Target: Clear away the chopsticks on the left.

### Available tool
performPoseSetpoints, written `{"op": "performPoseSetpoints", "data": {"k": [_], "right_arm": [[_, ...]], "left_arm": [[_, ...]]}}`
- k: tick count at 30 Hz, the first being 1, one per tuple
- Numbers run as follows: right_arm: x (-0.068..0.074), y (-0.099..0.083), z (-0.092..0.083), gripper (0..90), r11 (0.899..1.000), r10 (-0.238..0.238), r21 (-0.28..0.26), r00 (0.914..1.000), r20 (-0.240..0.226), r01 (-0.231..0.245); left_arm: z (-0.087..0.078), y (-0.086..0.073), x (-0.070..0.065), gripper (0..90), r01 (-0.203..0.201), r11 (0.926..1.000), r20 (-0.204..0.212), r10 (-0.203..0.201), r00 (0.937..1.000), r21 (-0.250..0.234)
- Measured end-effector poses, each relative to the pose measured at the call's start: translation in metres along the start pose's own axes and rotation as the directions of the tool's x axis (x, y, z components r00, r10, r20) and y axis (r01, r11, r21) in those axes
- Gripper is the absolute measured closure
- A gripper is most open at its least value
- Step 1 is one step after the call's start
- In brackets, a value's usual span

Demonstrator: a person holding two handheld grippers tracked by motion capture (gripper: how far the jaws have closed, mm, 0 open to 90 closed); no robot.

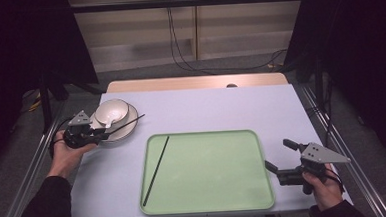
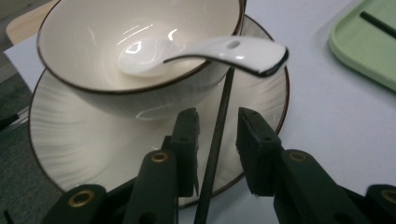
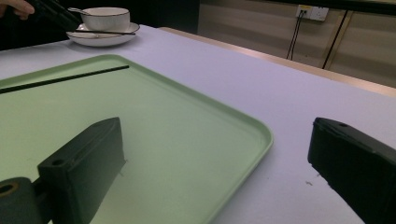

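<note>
Two grippers work at the table (image 1: 205, 103), one in each of the person's hands. Nearest, at the right edge, the right gripper (image 1: 278, 160) hovers just beside the right rim of the green tray (image 1: 211, 205), its jaws spread wide with nothing between them; in the right gripper view they stand far apart over the tray's corner. One black chopstick (image 1: 156, 171) lies inside the tray along its left side, slanting from the near left corner toward the far rim. Farther off, at the left, the left gripper (image 2: 217, 135) sits at the near edge of a white ribbed plate (image 2: 70, 144), its jaws narrowly apart on either side of a second black chopstick (image 2: 219, 126); I cannot tell whether the pads touch it. That chopstick lies across the plate, passing under the handle of a white ceramic spoon (image 2: 201, 53) resting in the dark-rimmed bowl (image 2: 93, 42) that stands on the plate
</note>
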State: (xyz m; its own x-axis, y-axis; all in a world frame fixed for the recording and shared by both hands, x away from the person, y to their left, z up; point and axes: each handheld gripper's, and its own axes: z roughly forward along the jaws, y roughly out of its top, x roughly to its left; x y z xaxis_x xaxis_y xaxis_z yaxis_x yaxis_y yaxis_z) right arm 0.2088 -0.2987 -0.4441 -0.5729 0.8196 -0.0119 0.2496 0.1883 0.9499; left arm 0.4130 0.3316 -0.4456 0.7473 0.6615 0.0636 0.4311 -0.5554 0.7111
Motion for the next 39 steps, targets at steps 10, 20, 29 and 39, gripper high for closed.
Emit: {"op": "performPoseSetpoints", "data": {"k": [10, 20, 29, 39], "right_arm": [[0.001, 0.0, 0.001, 3.2, 1.0, -0.009, 0.003, 0.9999, -0.007, 0.009], [-0.001, -0.001, 0.0, 3.1, 1.0, 0.004, 0.01, 0.9999, 0.01, -0.004], [-0.001, -0.001, 0.001, 3.2, 1.0, 0.003, 0.008, 1.0, 0.006, -0.003], [0.0, -0.001, 0.001, 3.1, 1.0, 0.0, 0.007, 1.0, 0.004, 0.0]], "left_arm": [[0.011, 0.001, -0.002, 73.2, -0.03, 0.9987, 0.009, 0.029, 0.9995, 0.041], [0.01, 0.002, -0.003, 85.7, -0.028, 0.9991, 0.046, 0.027, 0.9986, 0.033], [0.009, 0.007, -0.006, 86.2, -0.011, 0.9979, 0.076, 0.006, 0.9971, 0.064], [-0.004, 0.01, -0.011, 86.2, 0.015, 0.9986, 0.094, -0.02, 0.9954, 0.05]]}}
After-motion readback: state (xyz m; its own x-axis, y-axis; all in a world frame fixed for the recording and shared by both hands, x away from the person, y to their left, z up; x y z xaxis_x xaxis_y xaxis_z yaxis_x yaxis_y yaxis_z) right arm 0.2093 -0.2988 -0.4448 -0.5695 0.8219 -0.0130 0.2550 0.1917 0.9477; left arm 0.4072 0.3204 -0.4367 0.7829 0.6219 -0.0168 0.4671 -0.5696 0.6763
